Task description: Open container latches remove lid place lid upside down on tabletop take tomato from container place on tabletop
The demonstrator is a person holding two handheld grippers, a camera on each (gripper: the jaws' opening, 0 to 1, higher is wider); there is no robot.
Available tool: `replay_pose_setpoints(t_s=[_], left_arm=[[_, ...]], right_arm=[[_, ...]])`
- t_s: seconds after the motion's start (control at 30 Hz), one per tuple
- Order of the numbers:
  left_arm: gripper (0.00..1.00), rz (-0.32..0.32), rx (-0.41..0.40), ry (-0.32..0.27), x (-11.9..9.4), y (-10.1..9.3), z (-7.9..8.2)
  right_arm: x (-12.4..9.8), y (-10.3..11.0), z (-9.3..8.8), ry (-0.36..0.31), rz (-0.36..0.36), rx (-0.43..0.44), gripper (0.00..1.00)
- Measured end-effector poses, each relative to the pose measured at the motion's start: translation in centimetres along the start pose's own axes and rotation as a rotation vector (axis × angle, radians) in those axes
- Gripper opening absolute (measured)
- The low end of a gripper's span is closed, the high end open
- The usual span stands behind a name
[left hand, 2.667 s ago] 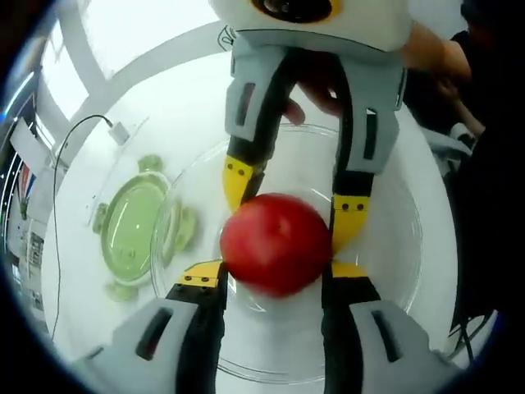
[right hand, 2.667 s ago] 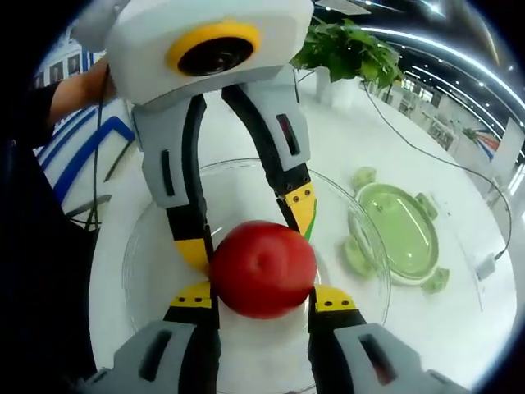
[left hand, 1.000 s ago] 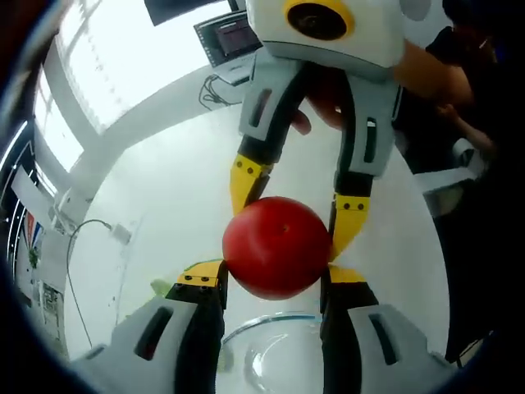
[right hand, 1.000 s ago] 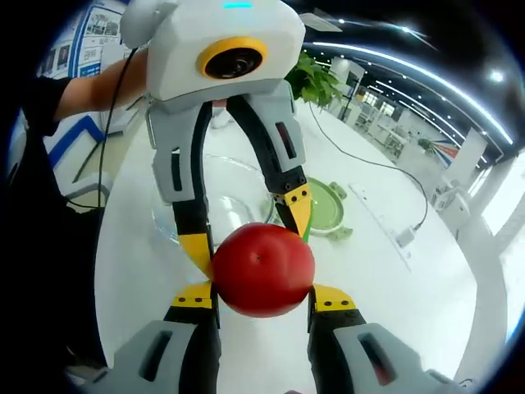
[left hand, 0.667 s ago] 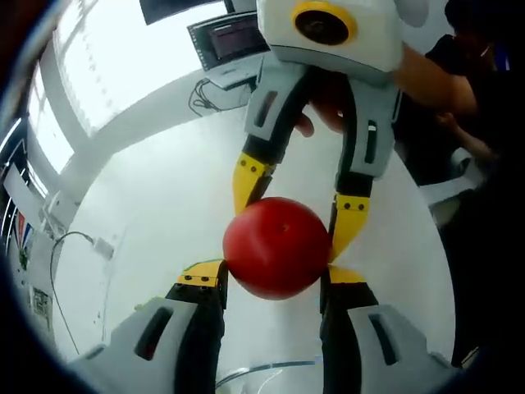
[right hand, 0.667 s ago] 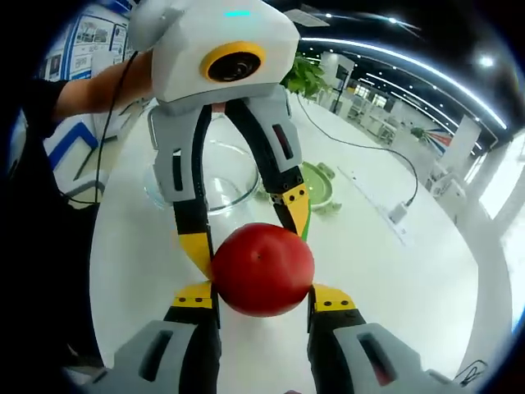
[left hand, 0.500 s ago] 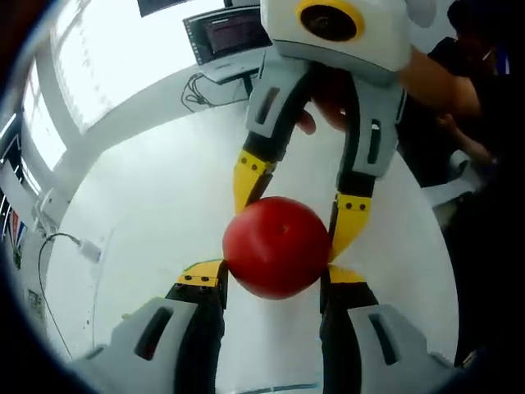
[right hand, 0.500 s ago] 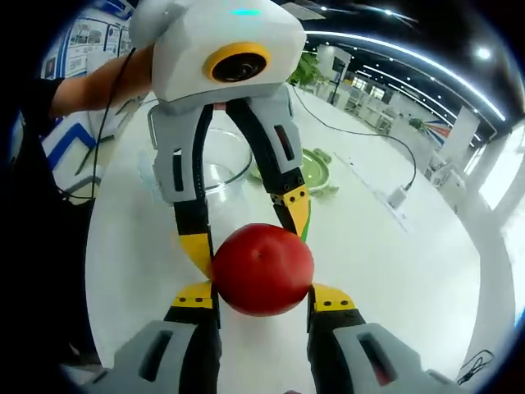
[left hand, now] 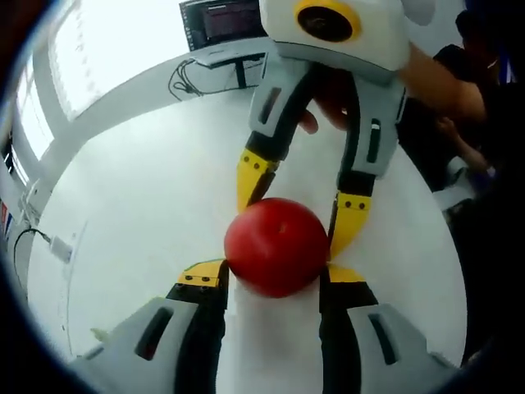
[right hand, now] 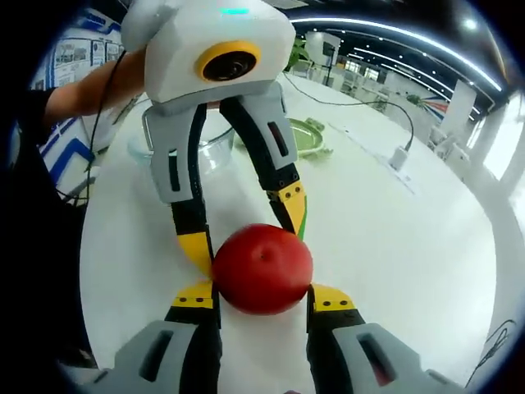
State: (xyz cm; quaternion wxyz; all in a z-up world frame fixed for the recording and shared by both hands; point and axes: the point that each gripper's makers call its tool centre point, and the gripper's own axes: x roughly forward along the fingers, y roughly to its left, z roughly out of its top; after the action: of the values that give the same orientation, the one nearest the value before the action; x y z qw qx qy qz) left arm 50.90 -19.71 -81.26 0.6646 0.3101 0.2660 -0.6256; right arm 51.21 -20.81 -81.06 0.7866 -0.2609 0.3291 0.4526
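Note:
A red tomato is pinched from two sides by both grippers. My left gripper rises from the bottom of the left gripper view, shut on it. My right gripper comes down from the top there, also shut on it. In the right gripper view the tomato sits between my right gripper and the left gripper. It hangs close over the white tabletop. The clear glass container and the green lid lie farther back on the table.
A person's hand holds the right gripper, with dark clothing along the right. A monitor stands at the far table edge. A white plug and cable lie beyond the lid. White cable at the left.
Both grippers have carried the tomato out of the glass container and away from it, down toward the tabletop. Container and lid now sit farther back in the right gripper view.

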Motion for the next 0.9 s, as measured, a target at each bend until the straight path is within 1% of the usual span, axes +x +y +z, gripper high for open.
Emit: replay_pose_setpoints(t_s=[0.03,0.07,0.17,0.2,0.23,0.3,0.33,0.4,0.47,0.53,0.6,0.73,0.83,0.9], left_arm=[[0.35,-0.005,-0.011,0.003,0.3,-0.1,-0.2],[0.35,-0.010,-0.015,-0.019,0.2,-0.2,0.0],[0.35,-0.010,-0.015,-0.034,0.3,-0.3,0.2],[0.38,-0.016,-0.008,-0.040,0.4,-0.6,0.1],[0.40,-0.031,0.017,-0.033,0.4,-1.0,0.0],[0.44,-0.038,0.030,-0.014,0.5,-1.2,-0.3],[0.45,-0.042,0.019,-0.008,0.5,-1.3,-0.4],[0.47,-0.043,0.011,-0.012,0.6,-1.4,-0.3],[0.47,-0.030,-0.004,-0.018,0.4,-1.1,-0.2],[0.47,-0.019,-0.008,-0.023,0.1,-0.9,-0.1],[0.47,0.002,0.000,-0.009,-0.1,-0.5,-0.3],[0.47,0.014,0.007,-0.002,-0.6,-0.6,-0.4],[0.47,0.020,-0.001,-0.032,-1.6,-0.9,0.2],[0.47,0.025,-0.007,-0.038,-2.3,-1.0,0.3]], right_arm=[[0.1,0.1,-0.2,0.000,0.001,0.005,0.36],[0.1,0.1,-0.4,0.003,0.002,0.005,0.36],[0.0,0.1,-0.6,-0.009,0.006,0.023,0.36],[0.0,0.3,-0.7,-0.007,0.005,0.016,0.36],[0.0,0.3,-0.8,-0.003,0.003,0.003,0.37],[0.0,0.3,-0.7,-0.006,0.001,0.007,0.37],[0.0,0.3,-0.7,-0.005,0.001,0.015,0.38],[-0.2,-0.1,-0.6,-0.016,-0.012,0.042,0.43],[-0.4,-0.6,-0.7,-0.017,-0.025,0.059,0.46],[-0.7,-0.6,-0.7,-0.024,-0.025,0.069,0.46],[-0.9,-0.6,-0.6,-0.031,-0.027,0.079,0.45],[-1.5,-0.3,0.1,-0.053,-0.026,0.080,0.44],[-2.1,-0.1,1.0,-0.074,-0.031,0.075,0.42],[-2.4,0.2,1.5,-0.086,-0.034,0.069,0.41]])
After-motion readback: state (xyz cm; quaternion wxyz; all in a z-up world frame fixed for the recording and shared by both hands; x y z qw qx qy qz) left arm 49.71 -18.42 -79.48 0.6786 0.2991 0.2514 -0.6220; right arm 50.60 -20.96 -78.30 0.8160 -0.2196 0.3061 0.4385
